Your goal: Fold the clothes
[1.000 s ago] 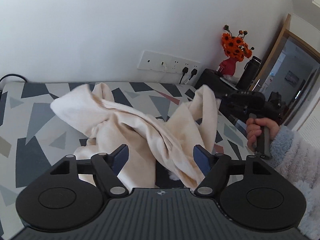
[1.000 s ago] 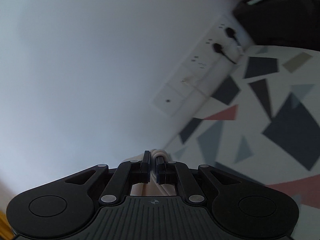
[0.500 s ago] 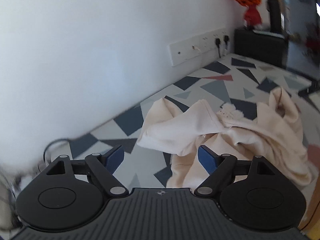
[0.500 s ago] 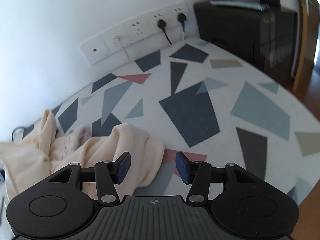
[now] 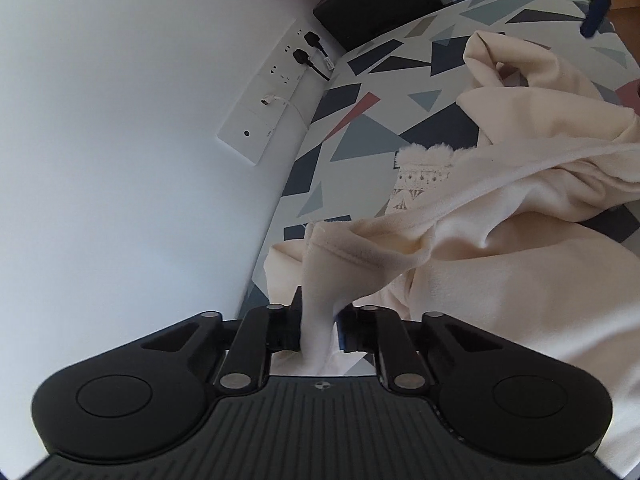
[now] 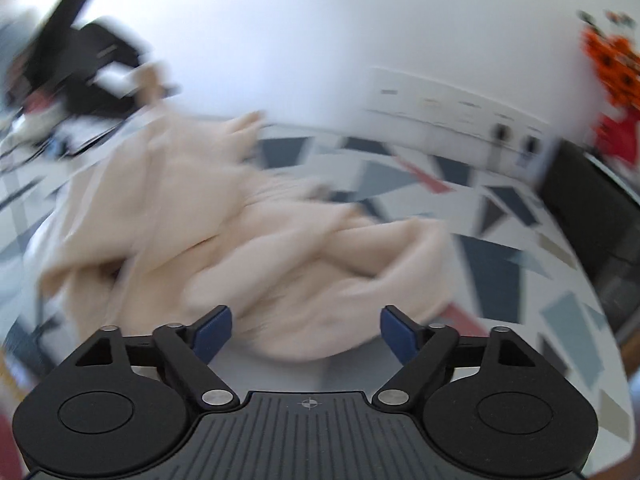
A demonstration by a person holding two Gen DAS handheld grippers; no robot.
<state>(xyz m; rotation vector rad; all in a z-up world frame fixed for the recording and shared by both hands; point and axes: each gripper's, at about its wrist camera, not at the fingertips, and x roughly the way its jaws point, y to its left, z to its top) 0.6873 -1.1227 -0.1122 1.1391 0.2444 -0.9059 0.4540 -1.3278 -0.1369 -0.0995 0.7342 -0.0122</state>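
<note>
Left tongs clamped tight on a bunched hem of the cream garment, fabric pinched between both pads and running up out of the jaws. Good bite, deep in the pads, not a fingertip nip.

Right tongs jaws opening, wide apart, nothing between them. They hang just over the near edge of the garment, not touching as far as I can tell; that view is badly smeared, so contact is a guess.

Garment sits crumpled in a heap on the patterned counter, near the wall. A fuzzy-trimmed bit shows in the middle of the pile, a loose lobe beyond it.

My read: still the spread-out stage, no fold laid yet. To do this step well:
- right tongs should pick a matching edge or corner, same hem as the left if it can be found, not a random fold in the heap
- take a single layer, else the lift drags the whole lump
- then pull the two apart and lift so the cloth hangs flat before laying down
- keep left grip as is, don't re-grab

Far side: socket strip with plugs on the wall, dark box at the counter end, orange flowers. Keep the swing clear of those cables.
</note>
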